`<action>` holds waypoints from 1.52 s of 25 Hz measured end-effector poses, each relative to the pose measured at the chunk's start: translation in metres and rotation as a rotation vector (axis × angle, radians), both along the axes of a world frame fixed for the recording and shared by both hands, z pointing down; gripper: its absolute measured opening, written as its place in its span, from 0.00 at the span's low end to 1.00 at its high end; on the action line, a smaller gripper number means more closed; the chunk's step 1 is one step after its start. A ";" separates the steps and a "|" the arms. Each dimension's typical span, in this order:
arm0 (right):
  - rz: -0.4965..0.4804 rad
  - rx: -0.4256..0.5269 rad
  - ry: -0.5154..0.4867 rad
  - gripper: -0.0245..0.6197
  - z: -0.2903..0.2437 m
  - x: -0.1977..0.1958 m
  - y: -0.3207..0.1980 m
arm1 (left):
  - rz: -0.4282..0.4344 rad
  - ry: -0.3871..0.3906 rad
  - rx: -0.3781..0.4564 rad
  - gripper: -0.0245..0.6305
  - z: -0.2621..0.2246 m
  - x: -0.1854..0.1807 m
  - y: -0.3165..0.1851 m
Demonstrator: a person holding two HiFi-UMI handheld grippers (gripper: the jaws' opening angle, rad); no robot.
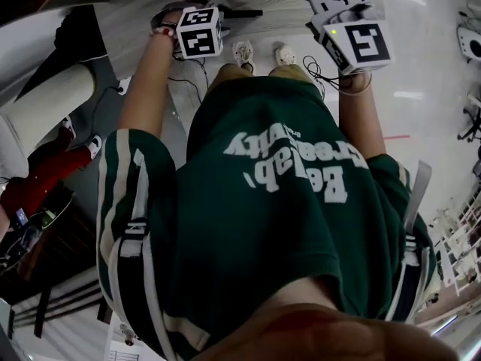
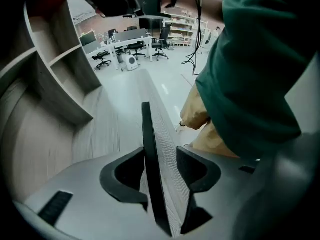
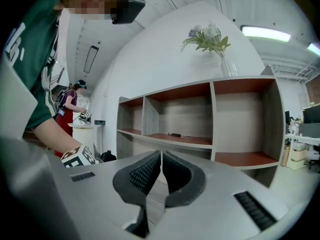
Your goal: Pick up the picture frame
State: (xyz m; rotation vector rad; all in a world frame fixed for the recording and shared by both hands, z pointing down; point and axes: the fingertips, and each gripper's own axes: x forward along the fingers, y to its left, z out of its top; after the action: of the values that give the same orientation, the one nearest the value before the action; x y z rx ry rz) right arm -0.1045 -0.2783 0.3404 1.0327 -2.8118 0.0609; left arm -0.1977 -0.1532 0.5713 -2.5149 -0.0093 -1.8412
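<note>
The left claw [image 2: 161, 155] has its jaws spread wide, straddling the thin black picture frame [image 2: 148, 149], which stands on edge between them, not clamped. The right claw [image 3: 161, 158] is closed on nothing. Beyond it, a shelf unit [image 3: 212, 109] holds a small dark object [image 3: 175, 134] in its middle compartment. Above that, a vase [image 3: 229, 66] holds flowers [image 3: 207, 38].

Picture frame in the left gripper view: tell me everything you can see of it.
The picture frame shows edge-on as a thin flat panel: black edge, grey wood-grain face on its right. It stands between the open jaws of the left gripper, running away from the camera, a grey wood-grain surface behind it. Whether a pad touches it is unclear.
</note>
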 end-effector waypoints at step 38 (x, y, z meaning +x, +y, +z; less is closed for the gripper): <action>0.059 0.037 0.017 0.09 -0.017 -0.005 0.000 | -0.370 0.214 0.075 0.08 -0.024 0.005 -0.046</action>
State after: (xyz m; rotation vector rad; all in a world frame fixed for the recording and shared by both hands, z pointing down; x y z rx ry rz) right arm -0.1097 -0.2787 0.3229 1.1194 -2.7773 0.0073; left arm -0.1923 -0.1993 0.5469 -2.7909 0.5524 -1.6185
